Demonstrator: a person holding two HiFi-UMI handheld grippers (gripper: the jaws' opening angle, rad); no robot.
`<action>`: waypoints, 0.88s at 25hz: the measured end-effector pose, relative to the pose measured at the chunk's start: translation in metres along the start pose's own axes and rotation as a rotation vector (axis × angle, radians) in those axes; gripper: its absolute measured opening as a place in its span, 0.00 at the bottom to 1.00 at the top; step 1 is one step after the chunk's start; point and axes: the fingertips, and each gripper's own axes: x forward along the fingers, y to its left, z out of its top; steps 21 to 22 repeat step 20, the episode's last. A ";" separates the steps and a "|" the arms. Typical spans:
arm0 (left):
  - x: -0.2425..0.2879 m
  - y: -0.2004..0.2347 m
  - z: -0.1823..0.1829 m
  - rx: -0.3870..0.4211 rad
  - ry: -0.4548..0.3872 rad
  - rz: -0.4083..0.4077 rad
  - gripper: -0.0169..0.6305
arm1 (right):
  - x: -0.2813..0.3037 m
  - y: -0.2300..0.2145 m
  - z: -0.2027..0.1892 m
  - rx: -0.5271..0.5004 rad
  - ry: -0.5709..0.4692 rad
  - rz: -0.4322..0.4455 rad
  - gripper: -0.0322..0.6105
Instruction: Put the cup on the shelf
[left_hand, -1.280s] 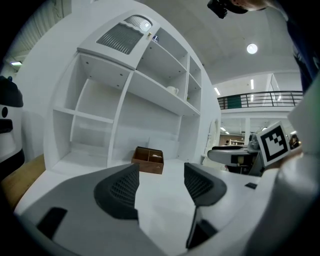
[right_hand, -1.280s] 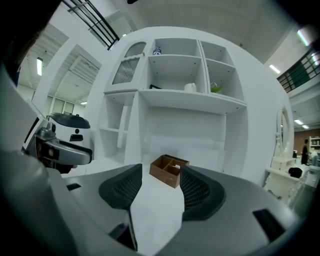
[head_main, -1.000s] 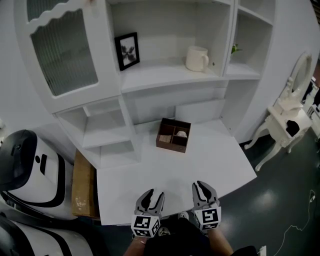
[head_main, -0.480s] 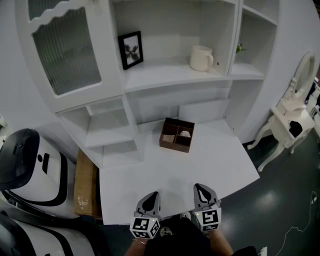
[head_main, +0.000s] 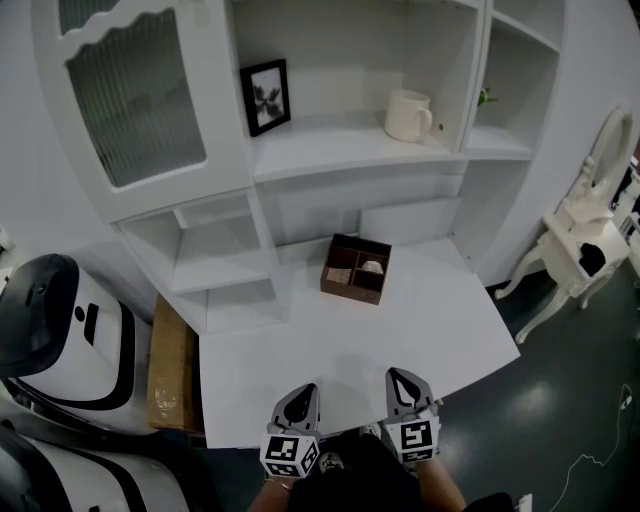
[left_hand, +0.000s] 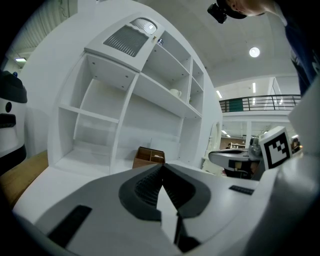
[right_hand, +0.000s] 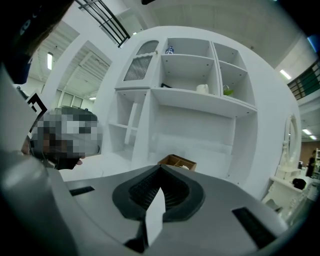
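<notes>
A cream cup (head_main: 408, 114) with a handle stands upright on the middle shelf (head_main: 330, 146) of the white cabinet; it shows small in the left gripper view as the cup (left_hand: 175, 92) and in the right gripper view as the cup (right_hand: 202, 89). My left gripper (head_main: 300, 396) and right gripper (head_main: 398, 379) hover side by side over the near edge of the white table (head_main: 400, 320), far from the cup. Both are shut, tips touching, with nothing between them.
A brown divided box (head_main: 357, 268) with small items sits mid-table. A framed picture (head_main: 266, 96) leans on the shelf left of the cup. A white and black robot body (head_main: 60, 340) and a cardboard box (head_main: 168, 375) stand at the left, a white vanity (head_main: 580, 235) at the right.
Both grippers closed from open to shut. The view shifted slightly; the grippers stay at the table's near edge.
</notes>
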 end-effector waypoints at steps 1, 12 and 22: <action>-0.001 0.001 0.000 0.001 0.001 0.002 0.03 | 0.000 0.001 0.000 -0.003 0.001 0.004 0.06; -0.001 0.004 0.000 0.002 -0.003 0.014 0.03 | 0.000 0.002 0.006 -0.058 -0.009 0.003 0.06; -0.001 0.002 0.000 0.007 -0.011 0.015 0.03 | -0.004 0.001 0.006 -0.060 -0.009 -0.001 0.06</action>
